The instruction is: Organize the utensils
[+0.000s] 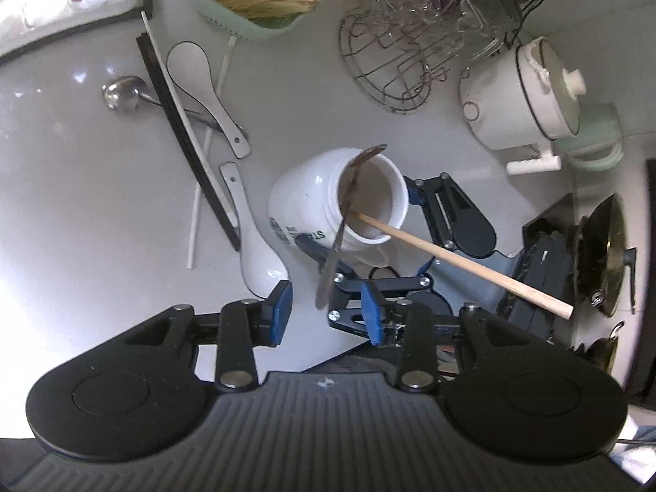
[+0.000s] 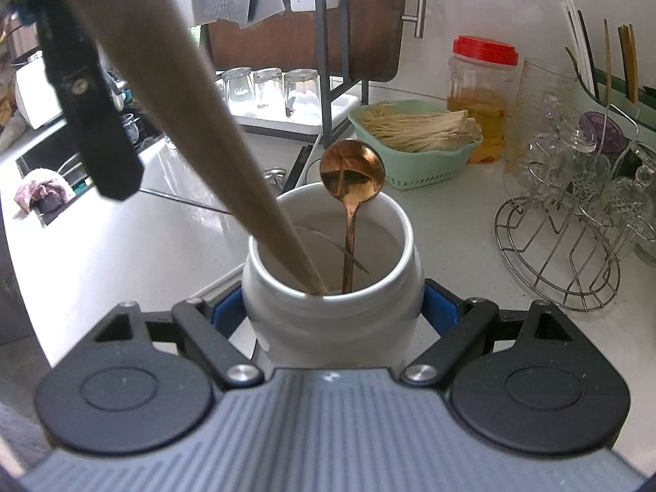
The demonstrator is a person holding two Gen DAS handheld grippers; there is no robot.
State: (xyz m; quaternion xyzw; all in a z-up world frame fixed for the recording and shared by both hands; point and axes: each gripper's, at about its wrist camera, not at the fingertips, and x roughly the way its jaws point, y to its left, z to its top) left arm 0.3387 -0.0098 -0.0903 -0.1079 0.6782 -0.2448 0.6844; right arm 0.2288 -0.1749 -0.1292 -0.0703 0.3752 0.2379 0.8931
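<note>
My right gripper (image 2: 334,311) is shut on a white ceramic jar (image 2: 332,328), its blue pads pressed on both sides. The jar (image 1: 303,201) leans toward the camera in the left wrist view. A copper spoon (image 2: 351,172) stands in it bowl up, beside a long wooden chopstick (image 1: 451,258). A flat metal handle (image 1: 332,262) also leans out of the jar. Its end lies between the pads of my left gripper (image 1: 328,313), which is open and does not press it. Two white ceramic spoons (image 1: 192,65) (image 1: 258,254), a steel ladle (image 1: 121,92) and black chopsticks (image 1: 184,135) lie on the counter.
A green basket of dry noodles (image 1: 254,20) and a wire rack of glasses (image 1: 389,65) stand at the back. A white lidded pot (image 1: 520,98) sits right of them. Pans on a stove (image 1: 602,254) are at the right edge. A sink (image 2: 53,172) lies left.
</note>
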